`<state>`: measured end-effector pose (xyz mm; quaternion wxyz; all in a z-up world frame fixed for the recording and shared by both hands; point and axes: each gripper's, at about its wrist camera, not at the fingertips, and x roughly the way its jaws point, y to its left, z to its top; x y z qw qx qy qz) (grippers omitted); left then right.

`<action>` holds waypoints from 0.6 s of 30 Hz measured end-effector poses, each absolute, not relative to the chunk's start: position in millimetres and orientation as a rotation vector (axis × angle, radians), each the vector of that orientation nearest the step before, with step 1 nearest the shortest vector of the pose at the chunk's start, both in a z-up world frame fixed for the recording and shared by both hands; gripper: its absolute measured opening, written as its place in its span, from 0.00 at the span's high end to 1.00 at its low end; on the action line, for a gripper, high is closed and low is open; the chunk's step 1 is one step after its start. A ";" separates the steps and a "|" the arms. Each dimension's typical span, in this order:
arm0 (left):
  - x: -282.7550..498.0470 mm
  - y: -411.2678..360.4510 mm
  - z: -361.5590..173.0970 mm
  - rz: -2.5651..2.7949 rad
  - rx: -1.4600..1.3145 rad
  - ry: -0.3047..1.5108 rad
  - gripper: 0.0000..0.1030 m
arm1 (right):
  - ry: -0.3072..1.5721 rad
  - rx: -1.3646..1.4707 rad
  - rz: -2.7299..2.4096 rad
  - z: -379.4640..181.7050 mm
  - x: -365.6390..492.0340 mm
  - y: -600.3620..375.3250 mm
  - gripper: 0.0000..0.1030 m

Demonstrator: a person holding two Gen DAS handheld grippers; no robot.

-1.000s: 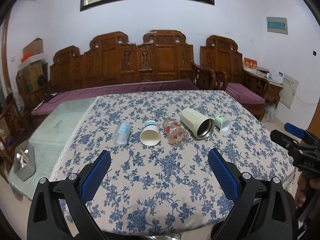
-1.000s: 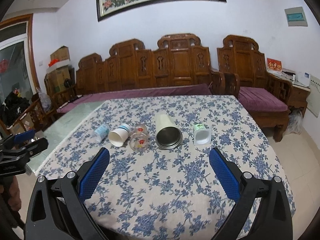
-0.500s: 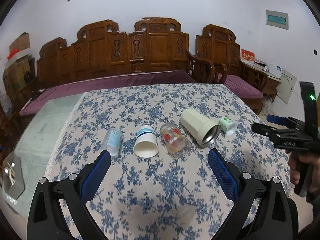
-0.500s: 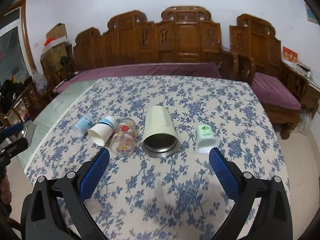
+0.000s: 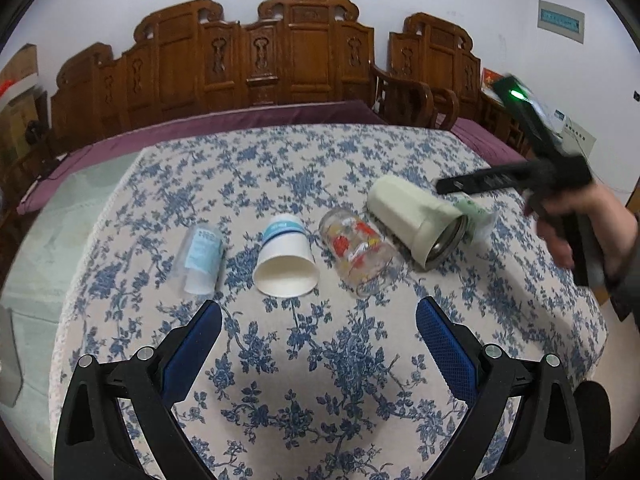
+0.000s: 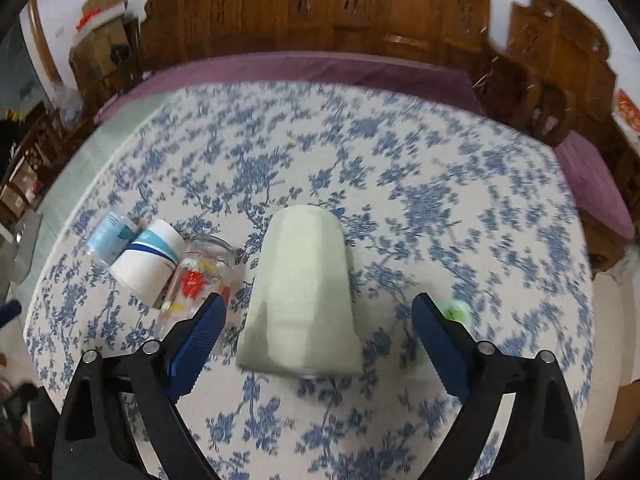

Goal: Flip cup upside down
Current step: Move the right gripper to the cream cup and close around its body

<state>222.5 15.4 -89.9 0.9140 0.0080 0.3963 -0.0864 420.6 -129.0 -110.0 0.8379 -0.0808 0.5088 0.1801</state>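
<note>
Several cups lie on their sides in a row on the floral tablecloth (image 5: 320,380). From left: a clear plastic cup (image 5: 200,260), a white paper cup (image 5: 286,262) with a blue band, a glass (image 5: 360,254) with red flowers, a large cream tumbler (image 5: 416,220), and a small green cup (image 5: 476,212). My left gripper (image 5: 319,336) is open, just short of the paper cup. My right gripper (image 6: 319,332) is open, its fingers either side of the cream tumbler (image 6: 304,296), above it. The right gripper also shows in the left wrist view (image 5: 512,176).
The glass (image 6: 196,280) lies close by my right gripper's left finger, the green cup (image 6: 452,312) by the right one. The paper cup (image 6: 148,260) and clear cup (image 6: 108,236) lie further left. A wooden bench (image 5: 260,68) with purple cushions stands behind the table.
Both grippers have moved forward and down toward the cups. My right gripper has come over the cream tumbler, which now sits between its open fingers.
</note>
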 end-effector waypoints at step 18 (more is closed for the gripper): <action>218.2 34.5 -113.3 -0.181 -0.018 0.886 0.09 | 1.473 -0.226 0.348 -190.0 486.4 -86.8 0.24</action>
